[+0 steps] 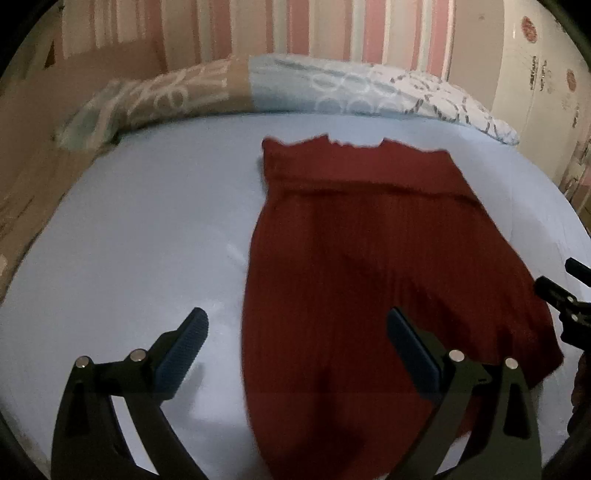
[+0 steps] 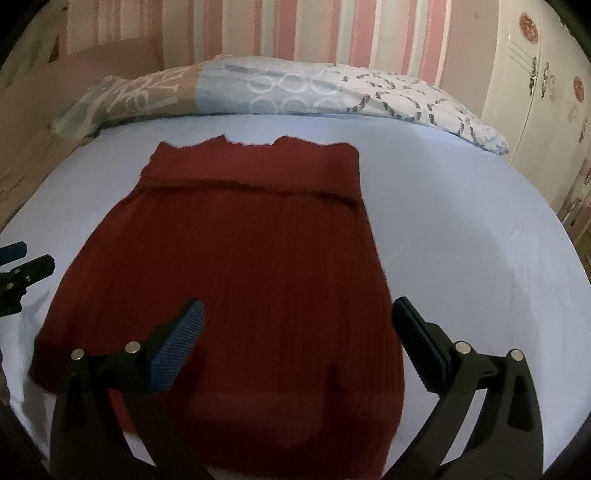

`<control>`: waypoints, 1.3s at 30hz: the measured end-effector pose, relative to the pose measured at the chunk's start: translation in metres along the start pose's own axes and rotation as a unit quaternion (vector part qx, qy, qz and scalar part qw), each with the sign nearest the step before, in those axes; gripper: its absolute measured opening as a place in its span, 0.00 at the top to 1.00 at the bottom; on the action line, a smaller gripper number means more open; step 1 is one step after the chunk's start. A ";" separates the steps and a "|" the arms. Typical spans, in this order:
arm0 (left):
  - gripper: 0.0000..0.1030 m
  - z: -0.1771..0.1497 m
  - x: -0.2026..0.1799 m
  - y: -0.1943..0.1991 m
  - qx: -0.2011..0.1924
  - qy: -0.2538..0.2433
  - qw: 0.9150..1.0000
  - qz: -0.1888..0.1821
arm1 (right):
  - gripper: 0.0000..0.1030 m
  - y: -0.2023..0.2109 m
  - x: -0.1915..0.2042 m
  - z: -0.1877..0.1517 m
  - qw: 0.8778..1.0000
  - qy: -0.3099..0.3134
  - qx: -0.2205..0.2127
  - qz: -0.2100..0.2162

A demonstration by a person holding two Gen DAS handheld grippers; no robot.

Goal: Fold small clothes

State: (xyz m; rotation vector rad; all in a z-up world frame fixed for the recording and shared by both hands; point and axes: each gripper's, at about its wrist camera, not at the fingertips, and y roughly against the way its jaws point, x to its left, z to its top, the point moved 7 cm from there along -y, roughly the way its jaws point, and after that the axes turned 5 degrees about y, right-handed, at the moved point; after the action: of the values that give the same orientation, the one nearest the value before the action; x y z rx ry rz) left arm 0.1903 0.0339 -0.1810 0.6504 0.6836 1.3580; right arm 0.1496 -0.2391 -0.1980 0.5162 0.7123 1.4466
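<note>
A dark red ribbed knit garment (image 1: pixel 354 258) lies flat on the pale blue bed sheet (image 1: pixel 147 229), with a folded band across its far end. My left gripper (image 1: pixel 295 325) hovers open over the garment's near left edge, nothing between its fingers. In the right wrist view the same red garment (image 2: pixel 243 266) fills the middle. My right gripper (image 2: pixel 297 317) hovers open above the garment's near right edge, also empty. The right gripper's tips (image 1: pixel 569 291) show at the right border of the left wrist view, and the left gripper's tips (image 2: pixel 22 266) at the left border of the right wrist view.
A long patterned pillow (image 2: pixel 280 88), beige and light blue, lies along the far side of the bed. Behind it is a pink and white striped wall (image 2: pixel 295 33). A white wardrobe (image 2: pixel 539 88) stands at the right.
</note>
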 end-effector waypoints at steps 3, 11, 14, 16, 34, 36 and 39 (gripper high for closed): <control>0.05 -0.024 0.001 0.007 0.011 0.002 1.000 -0.006 | 0.03 0.012 0.008 -0.019 1.000 0.010 0.003 0.003; 0.05 -0.083 -0.005 -0.017 0.074 -0.008 0.997 -0.005 | 0.03 0.017 0.016 -0.057 0.999 0.009 0.039 0.004; 0.12 -0.091 -0.009 -0.022 0.090 -0.001 0.996 -0.020 | 0.03 0.024 0.016 -0.059 0.999 0.007 0.035 0.007; 0.28 -0.092 -0.013 -0.022 0.096 0.001 0.995 -0.034 | 0.03 0.027 0.015 -0.057 0.999 0.006 0.031 0.005; 0.80 -0.096 0.019 0.014 0.088 -0.055 0.994 -0.011 | 0.03 0.021 0.002 -0.063 0.999 -0.009 0.042 -0.014; 0.80 -0.096 0.014 0.016 0.084 -0.063 0.994 -0.005 | 0.03 0.014 -0.007 -0.066 0.998 -0.022 0.052 -0.023; 0.80 -0.092 0.008 0.014 0.080 -0.081 0.994 0.005 | 0.03 0.000 -0.024 -0.069 0.995 -0.036 0.073 -0.051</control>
State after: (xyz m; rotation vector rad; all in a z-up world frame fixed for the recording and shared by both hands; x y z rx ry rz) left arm 0.1115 0.0459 -0.2307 0.8827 0.6630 1.2519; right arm 0.1006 -0.2698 -0.2433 0.6327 0.7807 1.2803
